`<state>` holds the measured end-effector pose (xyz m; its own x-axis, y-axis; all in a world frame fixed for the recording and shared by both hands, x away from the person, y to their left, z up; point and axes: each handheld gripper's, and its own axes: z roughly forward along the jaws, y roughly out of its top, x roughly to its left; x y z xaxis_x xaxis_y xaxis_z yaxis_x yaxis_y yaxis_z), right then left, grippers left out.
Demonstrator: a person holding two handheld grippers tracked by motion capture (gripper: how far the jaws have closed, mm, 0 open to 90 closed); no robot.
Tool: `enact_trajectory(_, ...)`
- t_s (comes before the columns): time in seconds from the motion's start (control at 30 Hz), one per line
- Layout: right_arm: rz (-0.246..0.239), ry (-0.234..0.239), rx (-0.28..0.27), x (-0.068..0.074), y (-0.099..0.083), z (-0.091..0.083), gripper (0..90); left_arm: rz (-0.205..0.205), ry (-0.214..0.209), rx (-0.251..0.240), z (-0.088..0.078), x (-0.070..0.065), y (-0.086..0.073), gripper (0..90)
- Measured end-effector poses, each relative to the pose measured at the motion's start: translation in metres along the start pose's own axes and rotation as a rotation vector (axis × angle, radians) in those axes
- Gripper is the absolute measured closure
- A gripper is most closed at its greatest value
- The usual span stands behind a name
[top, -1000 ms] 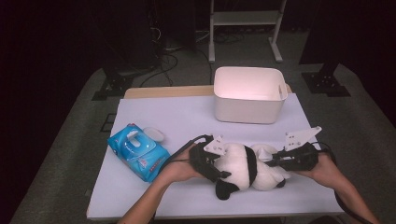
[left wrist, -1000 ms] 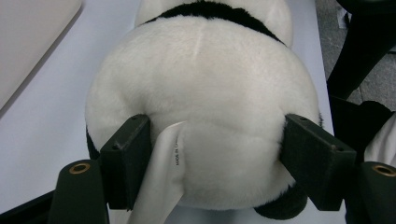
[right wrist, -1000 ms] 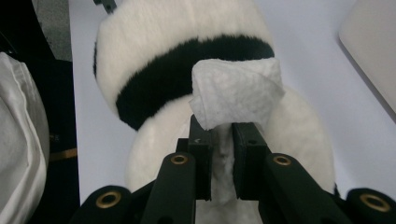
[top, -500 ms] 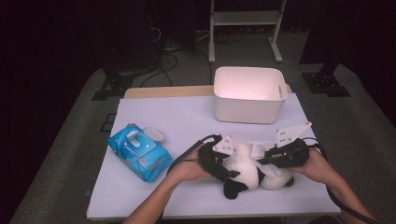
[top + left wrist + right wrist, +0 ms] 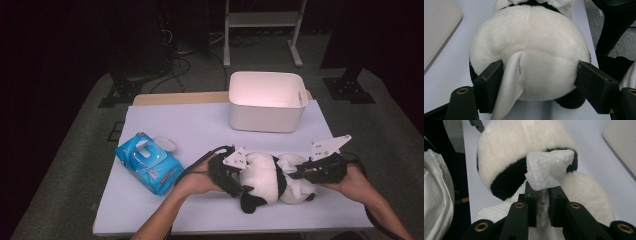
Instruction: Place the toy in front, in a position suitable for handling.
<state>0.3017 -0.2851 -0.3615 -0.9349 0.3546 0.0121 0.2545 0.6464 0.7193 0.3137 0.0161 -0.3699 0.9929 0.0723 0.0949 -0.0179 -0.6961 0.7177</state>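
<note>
A white bin stands at the far edge of the white worktop, toward its right corner, well apart from the work going on at the near edge. A blue pack of wipes lies near the left edge, just beside the person's left forearm, with a small white oval lid touching its far side. Neither the bin nor the pack lies between the two grippers.

The plush panda lies on its side close to the near edge, right of the middle, between the two hands. The left gripper comes at it from the left; in the left gripper view its jaws stand wide on either side of the panda's white rump, pressing into the fur, with the sewn-in label against the left jaw. They have just been opening slightly with the toy between them. The right gripper comes from the right, and its jaws are drawn narrow and pinch a white wipe, which lies against the panda's black band in the right gripper view.

Open worktop stretches across the middle and the far left corner. Little room remains between the panda and the near edge, and a modest strip separates the right hand from the right edge.
</note>
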Motion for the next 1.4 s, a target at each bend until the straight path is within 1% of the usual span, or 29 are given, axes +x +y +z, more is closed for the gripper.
enact_trajectory(0.07, -0.006, -0.005, -0.006, 0.001, 0.001, 0.001, 78.8, -0.006, 0.002, 0.005, 0.002, 0.0, 0.001, 23.9)
enact_trajectory(0.13, -0.013, 0.0, -0.01, 0.002, 0.003, 0.003, 78.8, -0.009, 0.001, 0.016, 0.003, 0.003, 0.001, 24.6)
enact_trajectory(0.2, -0.02, 0.008, -0.008, 0.004, 0.007, 0.007, 78.8, -0.019, 0.002, 0.014, 0.005, 0.004, 0.002, 25.0)
enact_trajectory(0.33, -0.058, 0.02, -0.009, 0.008, 0.018, 0.014, 78.8, -0.026, 0.005, 0.004, 0.014, 0.006, 0.005, 25.7)
enact_trajectory(0.43, -0.089, 0.029, -0.025, 0.011, 0.03, 0.018, 78.8, -0.03, 0.005, -0.003, 0.02, 0.008, 0.009, 25.7)
enact_trajectory(0.5, -0.106, 0.043, -0.035, 0.013, 0.038, 0.021, 78.8, -0.024, 0.007, 0.001, 0.022, 0.009, 0.012, 25.7)
enact_trajectory(0.53, -0.115, 0.043, -0.031, 0.014, 0.04, 0.022, 78.8, -0.022, 0.009, 0.006, 0.022, 0.009, 0.012, 25.6)
enact_trajectory(0.57, -0.117, 0.04, -0.025, 0.014, 0.041, 0.024, 78.8, -0.018, 0.008, 0.006, 0.021, 0.009, 0.012, 25.5)
enact_trajectory(0.6, -0.118, 0.046, -0.029, 0.012, 0.04, 0.024, 78.8, -0.015, 0.006, 0.002, 0.02, 0.009, 0.011, 25.2)
enact_trajectory(0.63, -0.106, 0.05, -0.034, 0.012, 0.038, 0.022, 78.8, -0.02, 0.006, -0.006, 0.019, 0.008, 0.01, 24.4)
enact_trajectory(0.67, -0.1, 0.051, -0.035, 0.011, 0.036, 0.021, 78.8, -0.017, 0.007, -0.007, 0.017, 0.008, 0.009, 24.1)
enact_trajectory(0.73, -0.095, 0.038, -0.029, 0.011, 0.03, 0.018, 78.8, -0.011, 0.01, -0.005, 0.016, 0.007, 0.006, 23.7)
enact_trajectory(0.83, -0.081, 0.026, -0.021, 0.015, 0.023, 0.014, 78.8, -0.015, 0.006, -0.011, 0.017, 0.007, 0.005, 24.3)
enact_trajectory(0.9, -0.101, 0.009, -0.017, 0.02, 0.024, 0.013, 78.8, -0.008, 0.013, -0.01, 0.02, 0.007, 0.007, 24.9)
enact_trajectory(0.93, -0.117, 0.007, -0.013, 0.023, 0.026, 0.014, 78.8, -0.014, 0.014, -0.014, 0.021, 0.006, 0.008, 25.1)
enact_trajectory(1.03, -0.162, 0.029, -0.007, 0.031, 0.038, 0.023, 78.9, -0.004, 0.022, -0.008, 0.024, 0.005, 0.012, 25.2)
enact_trajectory(1.07, -0.181, 0.037, -0.002, 0.034, 0.043, 0.027, 78.8, 0.006, 0.023, -0.002, 0.024, 0.005, 0.013, 25.2)
enact_trajectory(1.1, -0.197, 0.045, 0.001, 0.036, 0.048, 0.032, 78.9, 0.006, 0.023, -0.001, 0.025, 0.004, 0.014, 25.2)
enact_trajectory(1.17, -0.217, 0.062, 0.009, 0.04, 0.057, 0.042, 78.9, 0.009, 0.025, 0.003, 0.026, 0.004, 0.015, 25.2)
enact_trajectory(1.2, -0.23, 0.062, 0.018, 0.041, 0.061, 0.046, 78.9, 0.014, 0.029, 0.016, 0.026, 0.004, 0.014, 25.1)
enact_trajectory(1.23, -0.239, 0.057, 0.03, 0.041, 0.063, 0.05, 78.9, 0.004, 0.027, 0.009, 0.025, 0.005, 0.012, 25.1)
enact_trajectory(1.27, -0.241, 0.058, 0.026, 0.04, 0.063, 0.05, 78.9, -0.004, 0.021, -0.001, 0.024, 0.006, 0.01, 25.2)
enact_trajectory(1.3, -0.232, 0.063, 0.019, 0.04, 0.063, 0.05, 78.9, -0.008, 0.016, -0.009, 0.024, 0.006, 0.009, 25.2)
enact_trajectory(1.33, -0.229, 0.06, 0.018, 0.04, 0.061, 0.048, 78.9, -0.008, 0.016, -0.009, 0.024, 0.006, 0.009, 25.4)
enact_trajectory(1.37, -0.225, 0.056, 0.009, 0.04, 0.059, 0.045, 78.9, -0.007, 0.014, -0.008, 0.024, 0.005, 0.008, 25.4)
enact_trajectory(1.4, -0.222, 0.052, 0.007, 0.04, 0.056, 0.042, 78.9, 0.005, 0.016, -0.002, 0.024, 0.005, 0.009, 25.3)
